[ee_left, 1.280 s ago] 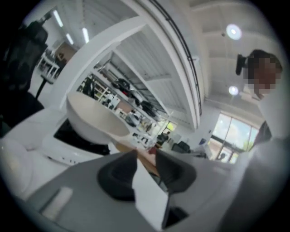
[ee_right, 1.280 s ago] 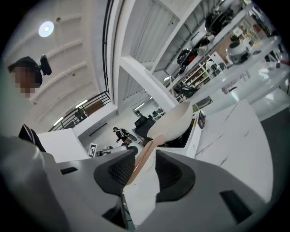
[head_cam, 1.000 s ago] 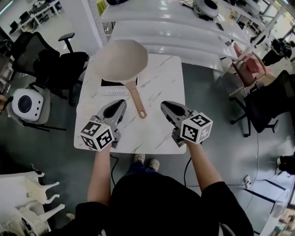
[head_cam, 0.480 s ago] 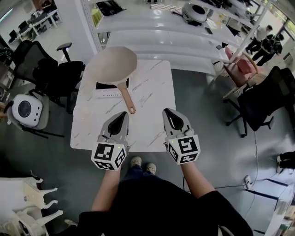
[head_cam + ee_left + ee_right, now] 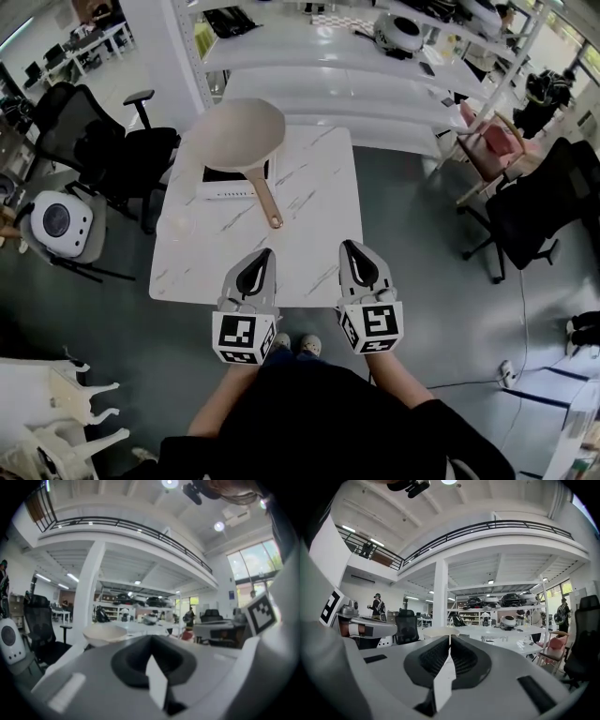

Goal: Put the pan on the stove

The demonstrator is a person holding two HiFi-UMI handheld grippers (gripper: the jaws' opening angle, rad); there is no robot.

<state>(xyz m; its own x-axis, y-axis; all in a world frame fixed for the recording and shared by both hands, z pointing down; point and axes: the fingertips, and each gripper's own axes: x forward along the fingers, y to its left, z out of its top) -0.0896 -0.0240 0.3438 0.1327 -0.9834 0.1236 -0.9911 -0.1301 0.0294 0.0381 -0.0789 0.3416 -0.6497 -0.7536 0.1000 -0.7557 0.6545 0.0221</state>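
The beige pan [image 5: 236, 134] sits on the flat black stove [image 5: 228, 187] at the far left of the white marble-patterned table [image 5: 319, 216], its bowl overhanging the stove's far side and its brown handle [image 5: 267, 199] pointing toward the near edge. Nothing touches it. The left gripper [image 5: 263, 255] and the right gripper [image 5: 350, 247] hang side by side over the table's near edge, well apart from the handle, each with its jaws pressed together on nothing. By the look of it the placing itself is done and this is the standing-off stage. If the pan needs squaring over the stove, a claw would have to open, reach far and left to the handle and close on it; otherwise nothing more is called for. Black office chairs [image 5: 89, 131] stand to the left, white shelving [image 5: 337, 56] beyond.
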